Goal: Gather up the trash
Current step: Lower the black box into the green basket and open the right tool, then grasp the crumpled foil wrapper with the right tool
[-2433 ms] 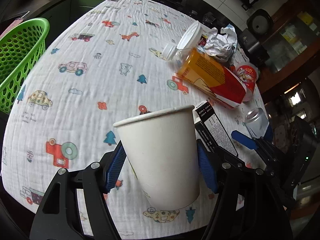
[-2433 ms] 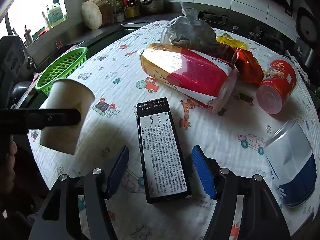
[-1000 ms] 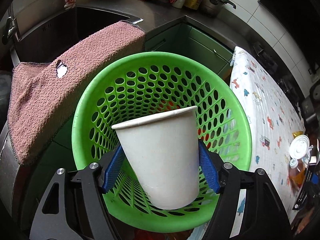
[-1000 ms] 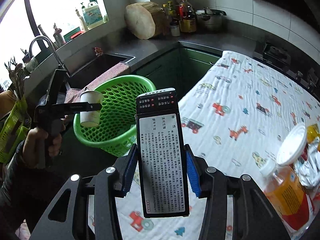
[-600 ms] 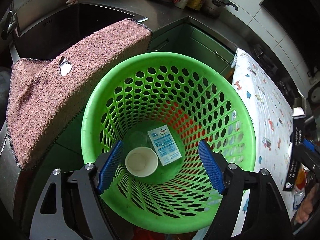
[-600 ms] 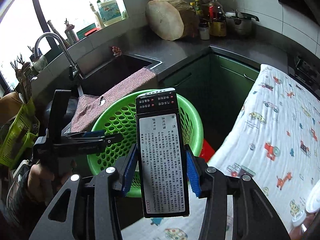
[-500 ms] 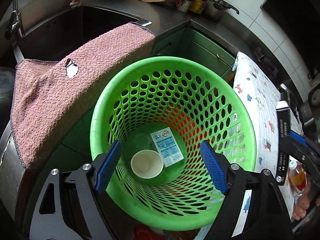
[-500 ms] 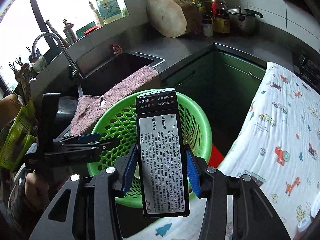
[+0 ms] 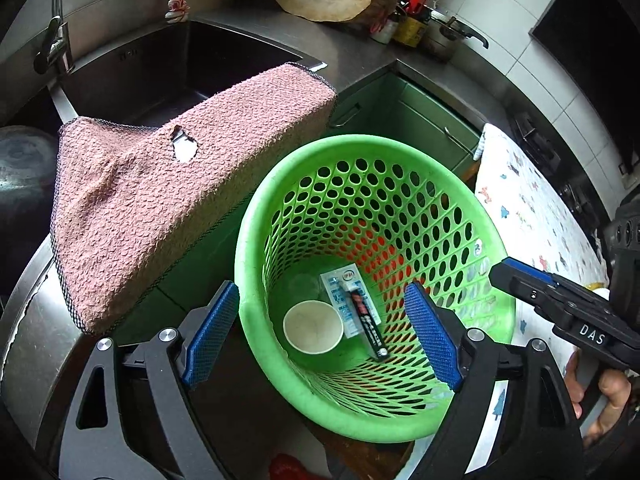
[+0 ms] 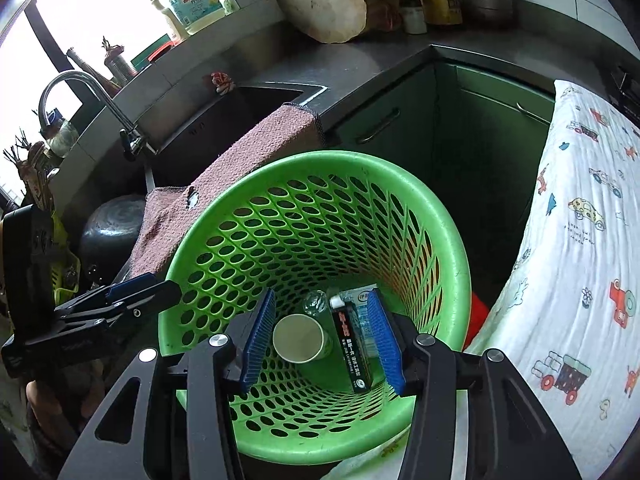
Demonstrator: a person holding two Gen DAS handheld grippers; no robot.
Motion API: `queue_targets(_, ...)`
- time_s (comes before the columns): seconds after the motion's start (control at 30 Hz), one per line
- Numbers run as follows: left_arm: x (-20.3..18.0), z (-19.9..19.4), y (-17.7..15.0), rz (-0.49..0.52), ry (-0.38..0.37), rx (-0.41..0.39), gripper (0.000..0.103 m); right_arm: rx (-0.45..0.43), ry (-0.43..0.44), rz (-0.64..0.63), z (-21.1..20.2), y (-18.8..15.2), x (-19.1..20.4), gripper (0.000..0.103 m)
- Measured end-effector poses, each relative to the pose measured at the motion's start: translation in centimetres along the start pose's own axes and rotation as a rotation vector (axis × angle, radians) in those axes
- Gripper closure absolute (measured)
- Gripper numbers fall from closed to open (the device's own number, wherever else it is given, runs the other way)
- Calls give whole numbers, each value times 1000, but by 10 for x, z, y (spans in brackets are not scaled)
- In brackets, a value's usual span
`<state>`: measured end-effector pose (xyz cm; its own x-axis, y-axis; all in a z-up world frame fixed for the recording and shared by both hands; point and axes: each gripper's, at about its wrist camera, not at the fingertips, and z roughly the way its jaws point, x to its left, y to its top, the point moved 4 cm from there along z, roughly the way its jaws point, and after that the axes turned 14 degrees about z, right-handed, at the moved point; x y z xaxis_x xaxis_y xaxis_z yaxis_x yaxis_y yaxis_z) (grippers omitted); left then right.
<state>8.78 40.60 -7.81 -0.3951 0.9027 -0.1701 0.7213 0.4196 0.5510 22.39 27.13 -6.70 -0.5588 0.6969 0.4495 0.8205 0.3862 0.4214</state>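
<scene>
Two handheld grippers hang over a green perforated basket [image 9: 492, 240] that stands on the floor between a kitchen sink unit and a cloth-covered worktop [image 10: 580, 240]. On the basket's floor lie the collected pieces of trash: a white paper cup [image 10: 298, 338] standing upright with its open mouth facing up, a long black box [image 10: 352, 344] resting on a flat white sachet [image 9: 340, 280], and a small clear item too faint to name. Seen from the right wrist, the box lies just to the right of the cup, its long axis running from the far side of the basket floor toward the camera. The right gripper [image 10: 322, 338] is directly above both, pointing steeply down; its jaws have just been opening and now stand apart with nothing pinched, the box well below them. The left gripper [image 9: 318, 334] hovers over the basket's near rim with its jaws spread wide and empty, having just been opening too. A pink towel [image 9: 180, 200] drapes over the sink edge beside the basket. Both pieces look delivered, so the next move is likely a return to the worktop, which lies to the right of the basket, on the right gripper's side
</scene>
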Motion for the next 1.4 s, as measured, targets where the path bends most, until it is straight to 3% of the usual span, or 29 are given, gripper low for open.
queue_targets(0.27, -14, 0, -1, 10, -7, 1, 19, -95, -38, -18, -57, -13, -24, 29)
queue_targets(0.53, -48, 0, -2, 56, -30, 7, 19, -207, -123, -13, -139, -37, -75, 16)
queue_targets(0.8, -90, -2, 0, 115, -64, -4, 19, -385, -326, 9, -240, -65, -138, 12)
queue_targets(0.93, -111, -1, 0, 143, -87, -4, 18, -434, -437, 40, -274, -76, -177, 10)
queue_targets(1.13, -138, 2, -3, 181, -103, 10, 18, -406, -569, 84, -287, -85, -234, 10)
queue_targets(1.4, -171, 6, -9, 235, -114, 31, 18, -325, -578, 103, -264, -89, -268, 10)
